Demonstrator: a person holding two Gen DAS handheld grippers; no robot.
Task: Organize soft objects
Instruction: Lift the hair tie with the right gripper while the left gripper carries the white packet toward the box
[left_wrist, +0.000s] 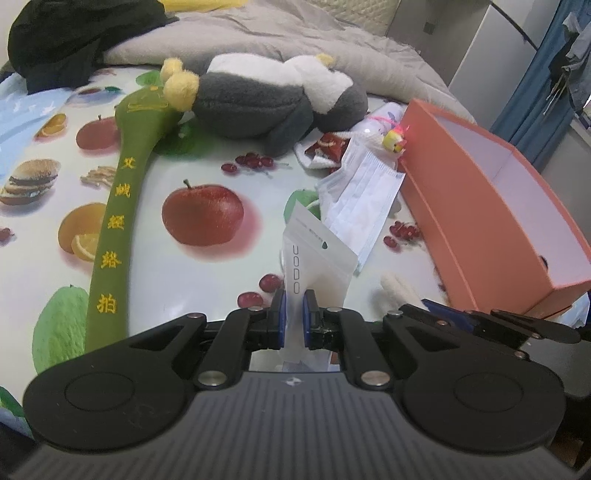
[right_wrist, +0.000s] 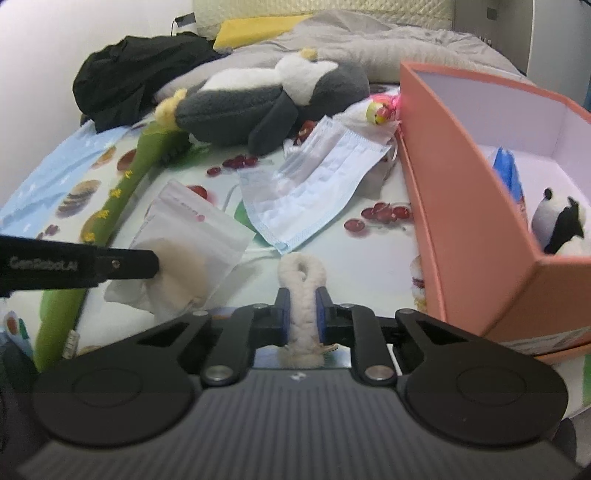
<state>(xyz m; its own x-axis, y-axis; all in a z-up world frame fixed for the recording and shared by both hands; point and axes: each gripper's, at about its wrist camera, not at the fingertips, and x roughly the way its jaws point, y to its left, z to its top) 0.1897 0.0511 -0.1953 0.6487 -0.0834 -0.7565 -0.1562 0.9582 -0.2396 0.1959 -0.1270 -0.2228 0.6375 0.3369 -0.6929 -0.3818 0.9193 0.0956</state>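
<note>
My left gripper (left_wrist: 294, 308) is shut on a white plastic pouch (left_wrist: 316, 254) that stands up between its blue pads; from the right wrist view the same pouch (right_wrist: 192, 236) holds something beige and fluffy, beside the left gripper's black finger (right_wrist: 125, 264). My right gripper (right_wrist: 301, 306) is shut on a cream fuzzy strip (right_wrist: 301, 291) that lies on the fruit-print sheet (right_wrist: 332, 258); that strip (left_wrist: 400, 290) also shows low in the left wrist view. An open orange box (right_wrist: 461, 206) stands to the right with a small panda plush (right_wrist: 561, 225) inside.
A big grey and white plush (left_wrist: 266, 99) lies at the back, beside a long green padded bat (left_wrist: 118, 206). Face masks (right_wrist: 314, 177) lie in the middle, next to a small yellow and pink toy (right_wrist: 380, 110). Black clothing (right_wrist: 136, 77) and a grey duvet (left_wrist: 295, 33) are behind.
</note>
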